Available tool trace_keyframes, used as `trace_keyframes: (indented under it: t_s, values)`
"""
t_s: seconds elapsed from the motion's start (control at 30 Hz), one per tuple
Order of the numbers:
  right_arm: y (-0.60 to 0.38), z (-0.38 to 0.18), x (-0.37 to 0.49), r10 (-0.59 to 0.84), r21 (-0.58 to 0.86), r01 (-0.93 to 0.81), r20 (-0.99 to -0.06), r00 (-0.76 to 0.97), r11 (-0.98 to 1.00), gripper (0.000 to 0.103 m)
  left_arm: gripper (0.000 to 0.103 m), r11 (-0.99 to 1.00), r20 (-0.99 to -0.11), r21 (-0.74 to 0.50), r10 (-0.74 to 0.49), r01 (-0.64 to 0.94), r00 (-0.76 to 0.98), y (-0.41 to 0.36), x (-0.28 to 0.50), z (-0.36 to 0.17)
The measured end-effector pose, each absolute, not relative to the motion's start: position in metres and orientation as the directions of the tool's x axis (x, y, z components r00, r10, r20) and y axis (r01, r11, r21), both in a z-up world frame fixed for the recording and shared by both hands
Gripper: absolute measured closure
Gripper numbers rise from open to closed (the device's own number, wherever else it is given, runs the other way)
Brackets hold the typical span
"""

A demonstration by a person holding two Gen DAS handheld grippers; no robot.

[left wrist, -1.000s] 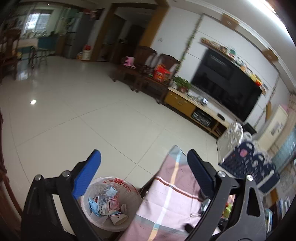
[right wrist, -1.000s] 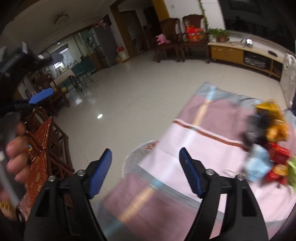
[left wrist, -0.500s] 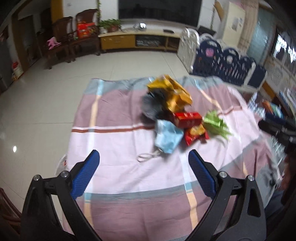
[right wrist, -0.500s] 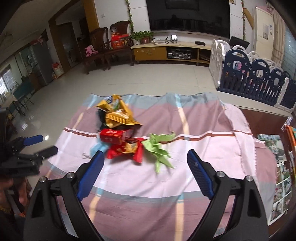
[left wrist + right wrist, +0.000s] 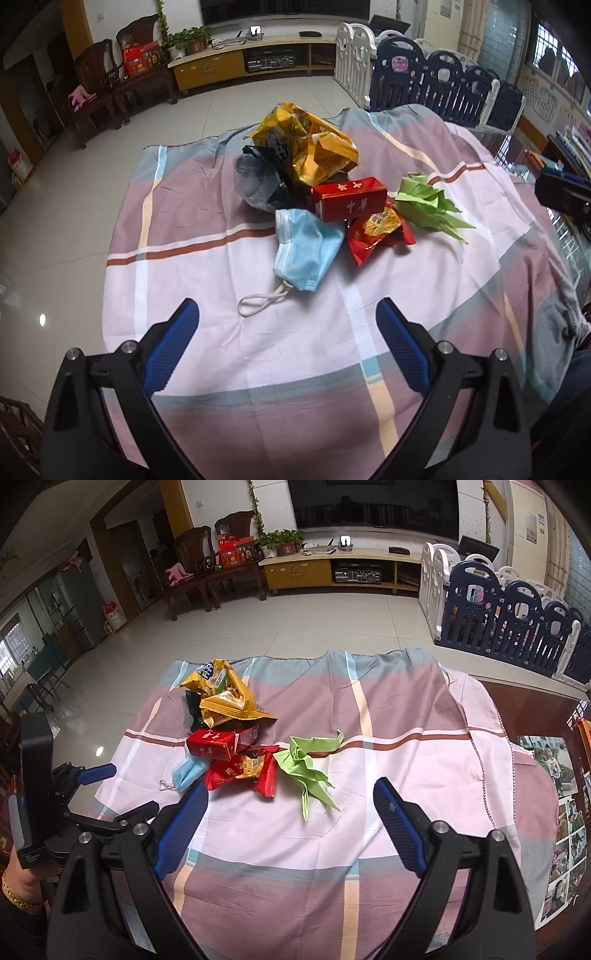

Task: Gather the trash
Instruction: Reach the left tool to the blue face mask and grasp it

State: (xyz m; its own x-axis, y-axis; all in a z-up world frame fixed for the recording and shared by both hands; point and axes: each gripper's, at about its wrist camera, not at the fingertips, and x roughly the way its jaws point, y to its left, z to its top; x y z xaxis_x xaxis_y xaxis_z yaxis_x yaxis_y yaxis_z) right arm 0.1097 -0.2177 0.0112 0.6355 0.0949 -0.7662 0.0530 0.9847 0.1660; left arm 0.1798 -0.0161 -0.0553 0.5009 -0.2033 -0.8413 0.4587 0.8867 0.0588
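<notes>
Trash sits heaped near the far left part of your plaid cloth (image 5: pixel 229 332), which covers the bench and hangs over its far edge. Bare cloth lies open on the near side of the heap, and more stretches to its right in the right wrist view. Your left tongs (image 5: pixel 287 332) hover above that near stretch, spread wide and empty; your right tongs (image 5: pixel 291 816) likewise, gaping with nothing held. Nearest you in the heap is the blue face mask (image 5: pixel 304 251), its loop trailing toward you. Touching it behind are the red box (image 5: pixel 349 199) and red wrapper (image 5: pixel 376 232); green folded paper (image 5: pixel 428 203) lies just right, yellow snack bag (image 5: pixel 310 147) and a dark bag (image 5: pixel 258 177) behind. Beyond the cloth stands a blue playpen fence (image 5: pixel 517 624).
</notes>
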Motion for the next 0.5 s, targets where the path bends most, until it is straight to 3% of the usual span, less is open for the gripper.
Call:
trace_keyframes:
  t_s: [0.4,0.47,0.5]
  values:
    - [-0.225,-0.02,0.139,0.103,0.176,0.075,-0.814,0.572,0.982,0.014,0.009,0.857,-0.86,0.115,-0.168,0.502,0.483,-0.062,0.213,-0.088]
    - [-0.225,-0.027,0.144,0.1,0.17,0.073,-0.823,0.56,0.983,0.014,0.016,0.872,-0.863,0.1,-0.164,0.479,0.478,-0.061,0.221,-0.089]
    - [-0.225,-0.029,0.146,0.102,0.171,0.074,-0.825,0.556,0.982,0.014,0.025,0.877,-0.865,0.089,-0.168,0.473,0.473,-0.059,0.225,-0.09]
